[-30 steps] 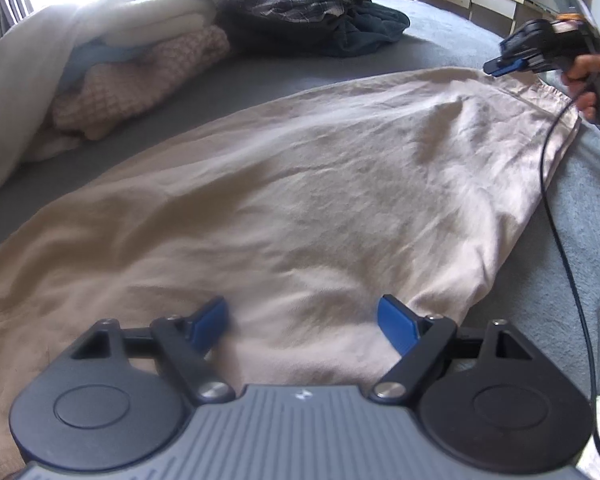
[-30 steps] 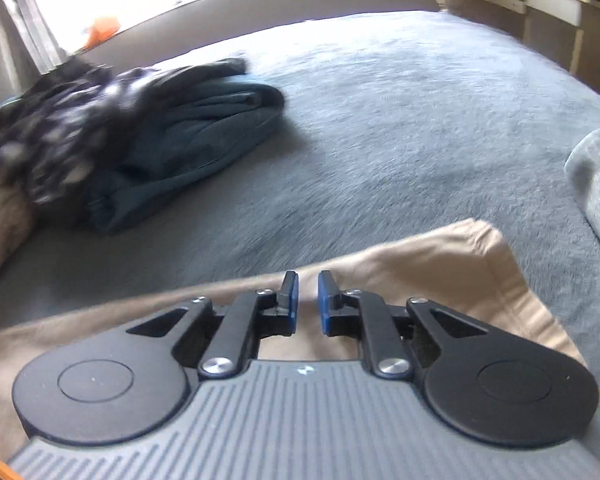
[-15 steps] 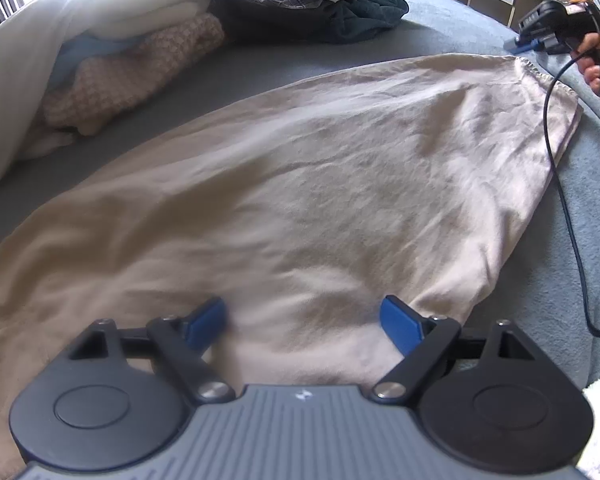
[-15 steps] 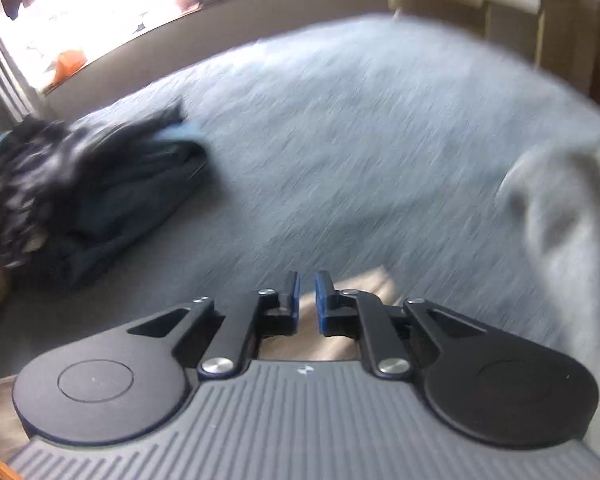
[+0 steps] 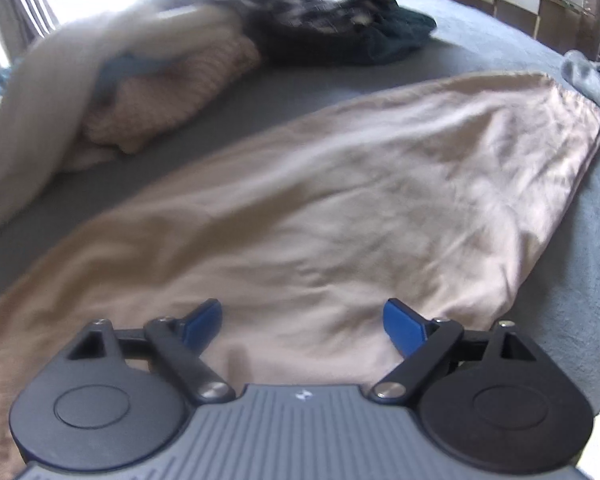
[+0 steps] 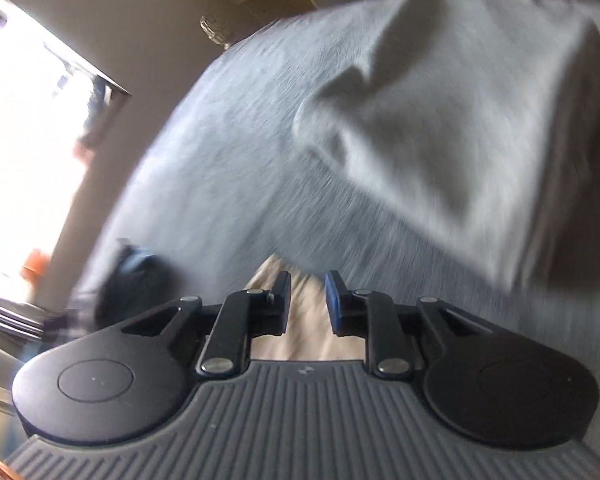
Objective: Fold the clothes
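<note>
The left hand-held gripper (image 5: 302, 322) hovered wide open over the near end of the beige garment (image 5: 340, 200), holding nothing. The garment lay spread flat on the grey bed (image 5: 480, 52). The right hand-held gripper (image 6: 307, 294) was opening, empty. Beyond lay a clothes pile (image 5: 188, 72).
</note>
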Motion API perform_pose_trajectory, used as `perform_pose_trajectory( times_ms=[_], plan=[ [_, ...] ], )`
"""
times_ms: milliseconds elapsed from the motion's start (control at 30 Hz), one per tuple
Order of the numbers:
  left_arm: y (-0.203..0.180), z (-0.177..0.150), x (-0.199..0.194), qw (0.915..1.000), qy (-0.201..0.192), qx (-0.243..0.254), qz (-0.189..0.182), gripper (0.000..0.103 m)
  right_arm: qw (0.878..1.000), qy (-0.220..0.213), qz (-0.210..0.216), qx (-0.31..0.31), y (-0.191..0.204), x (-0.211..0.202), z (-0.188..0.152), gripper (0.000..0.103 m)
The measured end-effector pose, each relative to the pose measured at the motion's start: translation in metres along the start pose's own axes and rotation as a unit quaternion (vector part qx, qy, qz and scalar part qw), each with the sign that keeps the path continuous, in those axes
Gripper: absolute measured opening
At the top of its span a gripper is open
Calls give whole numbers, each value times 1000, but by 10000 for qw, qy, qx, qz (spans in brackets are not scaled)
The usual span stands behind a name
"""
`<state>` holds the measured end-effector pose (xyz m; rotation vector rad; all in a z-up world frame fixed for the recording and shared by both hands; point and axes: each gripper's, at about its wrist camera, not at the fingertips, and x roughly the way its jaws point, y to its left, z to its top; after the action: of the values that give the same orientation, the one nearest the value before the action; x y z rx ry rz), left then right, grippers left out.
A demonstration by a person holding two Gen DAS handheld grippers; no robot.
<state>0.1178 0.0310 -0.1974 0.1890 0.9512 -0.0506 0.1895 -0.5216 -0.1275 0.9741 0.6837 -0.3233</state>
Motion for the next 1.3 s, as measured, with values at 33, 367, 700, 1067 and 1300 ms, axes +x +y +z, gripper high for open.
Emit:
perform_pose_trajectory(
  times_ms=[33, 367, 700, 1067, 1300],
  plan=[
    [2, -1, -6, 10000, -7, -36, 55, 89, 9996, 102, 188, 175, 0, -9, -6, 20],
    [59, -31, -52, 9941, 244, -846, 640, 89, 9759, 1738, 1237, -463, 75, -21, -140, 25],
    [133, -77, -45, 9823, 686, -1400, 1038, 88, 8383, 2092, 1159, -4900, 162, -12, -362, 25],
    [150, -102, -44, 9894, 530, -1068, 830, 93, 8443, 1006, -567, -5233, 103, 14, -281, 22],
    [155, -103, -58, 9889, 495, -999, 984, 92, 9014, 423, -560, -4273, 106, -11, -245, 27]
  ],
)
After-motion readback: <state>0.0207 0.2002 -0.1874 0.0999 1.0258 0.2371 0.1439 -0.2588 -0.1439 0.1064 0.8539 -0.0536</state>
